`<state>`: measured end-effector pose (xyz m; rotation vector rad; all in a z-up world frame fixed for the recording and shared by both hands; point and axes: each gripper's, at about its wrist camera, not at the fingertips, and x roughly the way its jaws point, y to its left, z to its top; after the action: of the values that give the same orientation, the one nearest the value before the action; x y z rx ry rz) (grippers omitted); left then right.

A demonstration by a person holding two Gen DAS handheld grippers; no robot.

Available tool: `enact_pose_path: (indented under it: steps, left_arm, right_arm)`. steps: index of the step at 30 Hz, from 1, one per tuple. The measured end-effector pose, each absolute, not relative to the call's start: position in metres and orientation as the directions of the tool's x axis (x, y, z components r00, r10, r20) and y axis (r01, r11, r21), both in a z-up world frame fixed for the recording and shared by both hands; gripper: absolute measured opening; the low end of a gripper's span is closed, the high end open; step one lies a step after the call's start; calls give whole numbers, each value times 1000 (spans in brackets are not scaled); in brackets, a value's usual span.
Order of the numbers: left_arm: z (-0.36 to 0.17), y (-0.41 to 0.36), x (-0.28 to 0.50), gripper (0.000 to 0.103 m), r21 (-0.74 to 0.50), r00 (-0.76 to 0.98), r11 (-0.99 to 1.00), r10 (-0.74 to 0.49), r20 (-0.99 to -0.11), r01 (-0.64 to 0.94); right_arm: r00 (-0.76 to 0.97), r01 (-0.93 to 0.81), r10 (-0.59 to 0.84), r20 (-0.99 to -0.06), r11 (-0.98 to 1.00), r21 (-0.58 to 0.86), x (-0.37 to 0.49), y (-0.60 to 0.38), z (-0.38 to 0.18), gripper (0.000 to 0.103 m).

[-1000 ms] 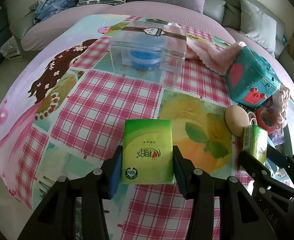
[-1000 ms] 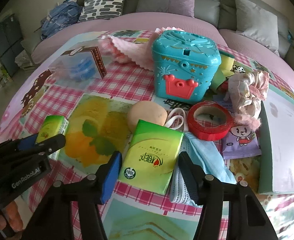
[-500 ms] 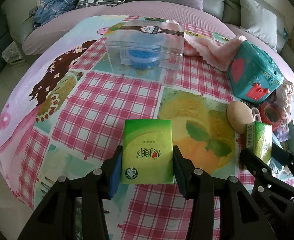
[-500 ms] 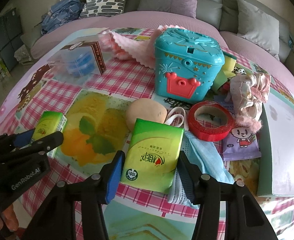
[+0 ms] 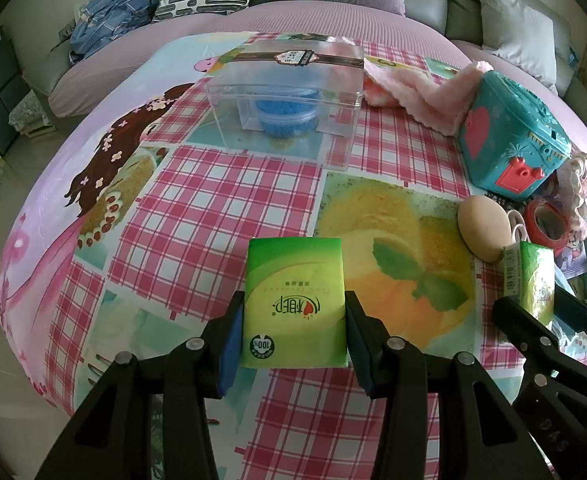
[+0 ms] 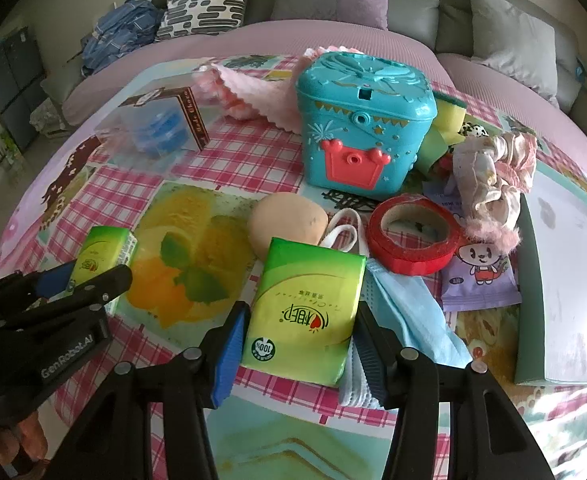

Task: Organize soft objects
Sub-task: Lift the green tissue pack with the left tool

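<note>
Two green tissue packs are gripped over the round table's patterned cloth (image 5: pixel 197 216). My left gripper (image 5: pixel 294 299) is shut on one tissue pack (image 5: pixel 293 272), its blue pads pressing both long sides. My right gripper (image 6: pixel 303 312) is shut on the other tissue pack (image 6: pixel 309 280), which lies partly over a light blue face mask (image 6: pixel 409 308). Each view shows the other gripper at its edge: the right gripper (image 5: pixel 541 308) low on the right, the left gripper (image 6: pixel 87 276) low on the left. A pink towel (image 6: pixel 261 88) lies at the back.
A clear box (image 5: pixel 289 92) with a blue tub stands at the back. Around the right gripper are a beige egg-shaped pad (image 6: pixel 289 220), a teal toy chest (image 6: pixel 361 120), a red tape roll (image 6: pixel 413 236), a pale scrunchie (image 6: pixel 489 168), a purple packet (image 6: pixel 477 276) and a white board (image 6: pixel 565 288).
The right gripper's jaws have narrowed from a small gap onto the sides of its tissue pack. The left gripper keeps its grip and has rolled slightly.
</note>
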<state>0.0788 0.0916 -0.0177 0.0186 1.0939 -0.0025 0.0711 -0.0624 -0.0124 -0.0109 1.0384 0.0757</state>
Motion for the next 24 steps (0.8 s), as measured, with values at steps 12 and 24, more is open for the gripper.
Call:
enact_pose_path:
  steps: [12,24]
  left_arm:
    - [-3,92,83,48,-24,439,1000,-20,-898,-4]
    - [73,73,85,48,-58,543,997,-72,-837,41]
  right_arm:
    - [534,-37,135,-834,990,137,59,-90,23,54]
    - [660,23,74,-747,993,118,43,-120,91,54]
